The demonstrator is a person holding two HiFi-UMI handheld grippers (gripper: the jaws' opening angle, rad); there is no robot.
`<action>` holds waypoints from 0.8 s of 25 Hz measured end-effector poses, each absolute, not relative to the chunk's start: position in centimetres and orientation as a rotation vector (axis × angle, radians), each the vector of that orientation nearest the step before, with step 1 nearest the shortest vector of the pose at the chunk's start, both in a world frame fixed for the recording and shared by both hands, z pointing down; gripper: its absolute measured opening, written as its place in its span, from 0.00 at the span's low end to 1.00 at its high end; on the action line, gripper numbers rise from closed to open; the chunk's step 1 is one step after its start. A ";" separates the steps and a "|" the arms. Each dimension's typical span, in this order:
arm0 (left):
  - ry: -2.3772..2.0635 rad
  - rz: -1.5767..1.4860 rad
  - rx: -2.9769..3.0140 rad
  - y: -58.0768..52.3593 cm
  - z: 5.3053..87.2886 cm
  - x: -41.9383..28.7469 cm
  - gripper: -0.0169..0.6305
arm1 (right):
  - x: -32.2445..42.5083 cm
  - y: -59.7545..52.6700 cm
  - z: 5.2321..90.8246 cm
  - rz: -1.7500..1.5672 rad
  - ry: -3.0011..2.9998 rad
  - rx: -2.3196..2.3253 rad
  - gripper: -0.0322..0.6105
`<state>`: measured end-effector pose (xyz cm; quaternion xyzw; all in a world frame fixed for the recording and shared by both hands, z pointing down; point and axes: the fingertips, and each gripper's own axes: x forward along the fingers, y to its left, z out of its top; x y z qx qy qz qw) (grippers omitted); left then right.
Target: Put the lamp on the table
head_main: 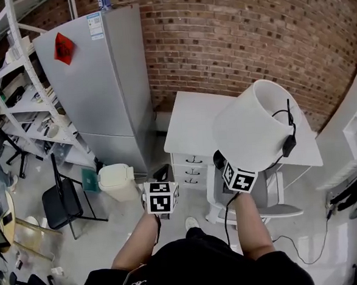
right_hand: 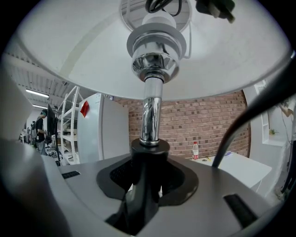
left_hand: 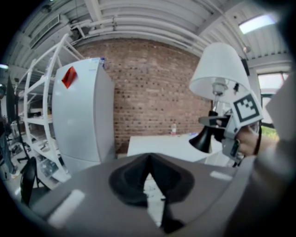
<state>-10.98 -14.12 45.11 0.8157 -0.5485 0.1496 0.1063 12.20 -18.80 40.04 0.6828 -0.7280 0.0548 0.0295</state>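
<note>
The right claw (right_hand: pixel 144 185) grips the table lamp (right_hand: pixel 151 115) by the black collar below its chrome stem, jaws pressed against both sides. From the head view, the white shade hangs in the air over the near right part of the white counter (head_main: pixel 192 122), not resting on it, and the lamp's black plug (head_main: pixel 288 144) dangles against the shade. The left claw (left_hand: pixel 149 178) is pinched together at its tips with nothing in it, just beside the lamp. A grey refrigerator (head_main: pixel 101 83) stands left of the counter.
</note>
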 end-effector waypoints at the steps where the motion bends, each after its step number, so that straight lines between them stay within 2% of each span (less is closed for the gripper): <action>1: -1.613 0.444 2.401 -15.2 45.0 -10.9 0.02 | 12.3 -20.1 40.0 0.175 -2.244 2.102 0.23; 20: -1.625 0.491 2.304 -31.3 46.8 -5.3 0.02 | 17.5 -39.2 43.0 0.192 -2.234 1.992 0.23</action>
